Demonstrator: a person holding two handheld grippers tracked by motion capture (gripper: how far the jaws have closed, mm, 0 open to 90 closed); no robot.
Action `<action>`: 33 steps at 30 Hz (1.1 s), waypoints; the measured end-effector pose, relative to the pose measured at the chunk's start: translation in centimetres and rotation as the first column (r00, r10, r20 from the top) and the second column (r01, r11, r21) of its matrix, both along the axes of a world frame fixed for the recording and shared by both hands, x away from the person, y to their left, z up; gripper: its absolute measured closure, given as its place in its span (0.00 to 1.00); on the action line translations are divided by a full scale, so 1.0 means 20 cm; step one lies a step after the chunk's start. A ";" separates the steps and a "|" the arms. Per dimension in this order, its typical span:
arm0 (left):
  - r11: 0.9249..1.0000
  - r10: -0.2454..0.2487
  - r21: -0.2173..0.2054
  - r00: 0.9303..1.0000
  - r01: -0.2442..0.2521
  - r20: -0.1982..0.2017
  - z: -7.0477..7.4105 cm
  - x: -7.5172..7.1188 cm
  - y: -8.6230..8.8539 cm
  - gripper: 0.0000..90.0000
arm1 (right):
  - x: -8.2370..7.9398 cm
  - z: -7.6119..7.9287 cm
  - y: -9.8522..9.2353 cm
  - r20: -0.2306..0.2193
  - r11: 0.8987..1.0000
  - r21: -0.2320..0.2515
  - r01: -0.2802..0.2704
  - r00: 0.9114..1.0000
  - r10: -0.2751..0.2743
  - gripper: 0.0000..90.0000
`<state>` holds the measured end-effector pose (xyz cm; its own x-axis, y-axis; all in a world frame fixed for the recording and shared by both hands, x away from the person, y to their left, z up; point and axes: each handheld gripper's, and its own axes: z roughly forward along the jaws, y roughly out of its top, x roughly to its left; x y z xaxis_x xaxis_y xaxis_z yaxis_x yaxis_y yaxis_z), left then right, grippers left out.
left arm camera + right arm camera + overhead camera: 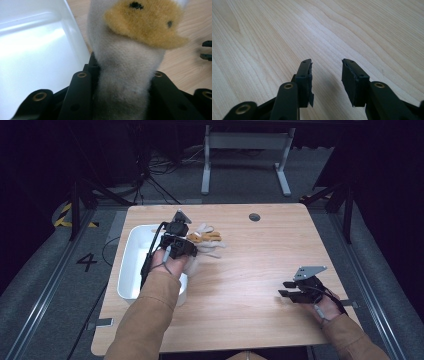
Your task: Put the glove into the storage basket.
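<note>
Now carrying: left gripper (192, 240) clamped on fuzzy white-and-tan sock (130, 50), held just beside white bin (131, 265). Right gripper (325, 75) idle, jaws apart over bare table (250, 285). Next, probably: swing over bin, release.

My left gripper (192, 239): forearm in a tan sleeve reaching forward from the bottom edge, hand wrapped round the body, jaws clamped on a sock (125, 62). My right gripper (284, 289): held low and level, pointing left, wrist bent inward, jaws parted with nothing between them, cable trailing behind.
</note>
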<state>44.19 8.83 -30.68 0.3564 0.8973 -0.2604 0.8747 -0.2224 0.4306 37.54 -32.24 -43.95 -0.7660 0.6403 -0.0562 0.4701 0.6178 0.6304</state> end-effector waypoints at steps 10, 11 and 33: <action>0.998 0.065 -0.010 0.998 -0.066 -0.023 0.01 0.02 0.09 0.77 | 0.00 -0.01 0.01 -0.001 1.000 -0.013 -0.002 1.000 0.002 0.67; 0.997 0.076 -0.011 0.997 -0.076 -0.024 0.01 0.03 0.10 0.77 | 0.00 -0.01 0.01 -0.001 1.000 -0.013 -0.002 1.000 0.002 0.66; 0.964 0.260 -0.044 0.965 -0.261 -0.036 0.00 0.00 0.31 0.77 | 0.02 0.01 0.07 0.024 0.999 -0.031 -0.036 0.999 0.036 0.65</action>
<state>44.18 15.01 -30.72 0.1034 0.9443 -0.3125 0.9123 0.0352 0.4081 38.02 -30.76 -43.67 -0.7867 0.6100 -0.0946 0.4317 0.6532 0.6221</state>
